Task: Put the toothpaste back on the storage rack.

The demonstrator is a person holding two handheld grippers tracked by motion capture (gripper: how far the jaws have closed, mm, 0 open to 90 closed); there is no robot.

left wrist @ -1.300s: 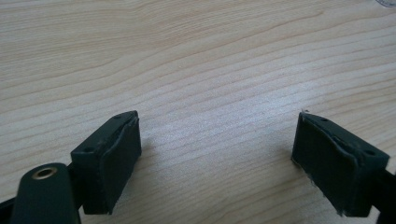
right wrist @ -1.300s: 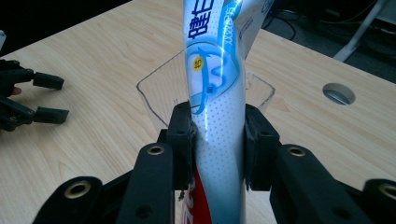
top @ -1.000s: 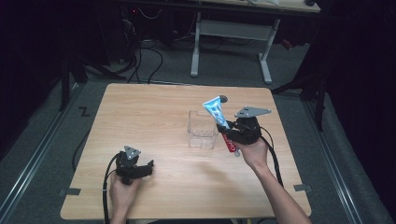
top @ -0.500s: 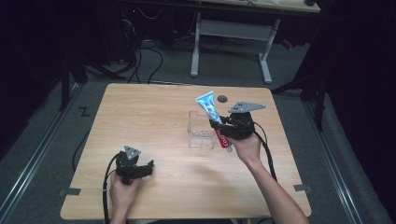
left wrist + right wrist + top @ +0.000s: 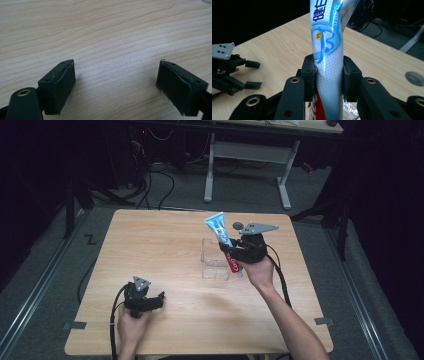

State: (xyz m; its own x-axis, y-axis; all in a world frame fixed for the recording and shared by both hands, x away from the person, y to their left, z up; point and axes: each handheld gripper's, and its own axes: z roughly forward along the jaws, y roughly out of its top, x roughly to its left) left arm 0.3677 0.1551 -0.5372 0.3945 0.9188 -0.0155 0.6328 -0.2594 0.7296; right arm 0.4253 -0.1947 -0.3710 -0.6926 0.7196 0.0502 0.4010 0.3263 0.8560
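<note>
High view put the toothpaste tube [image 5: 223,236] right of the tabletop's [image 5: 160,240] middle, clamped in the right tongs [image 5: 231,251] and raised off the wood. Its blue crimped end pointed up and to the far left, while its red lower end slanted down toward the near right, just above and beside a clear plastic box [image 5: 215,259] that stood on the wood. Whether the tube touched the box could not be told from there.

Right gripper view showed what the overhead camera could not: the tube [image 5: 329,57] was pinched across its dotted silver waist by both black pads, with blue print and a small yellow dot above the grip and red below it. At the bottom edge, a scrap of the clear box [image 5: 350,110] peeked out beneath the jaws. A round grey disc [image 5: 414,78] lay flat on the wood at the right of that picture, and the high view placed it [image 5: 237,225] beyond the right tongs.

Left tongs [image 5: 159,300] rested at the near left of the tabletop, well apart from the tube, held in the person's left hand [image 5: 131,325]. Left gripper view showed its pads [image 5: 58,86] spread wide over bare wood grain [image 5: 107,37], gripping nothing. A desk frame [image 5: 247,165] and cables stood on the floor beyond the far edge.
</note>
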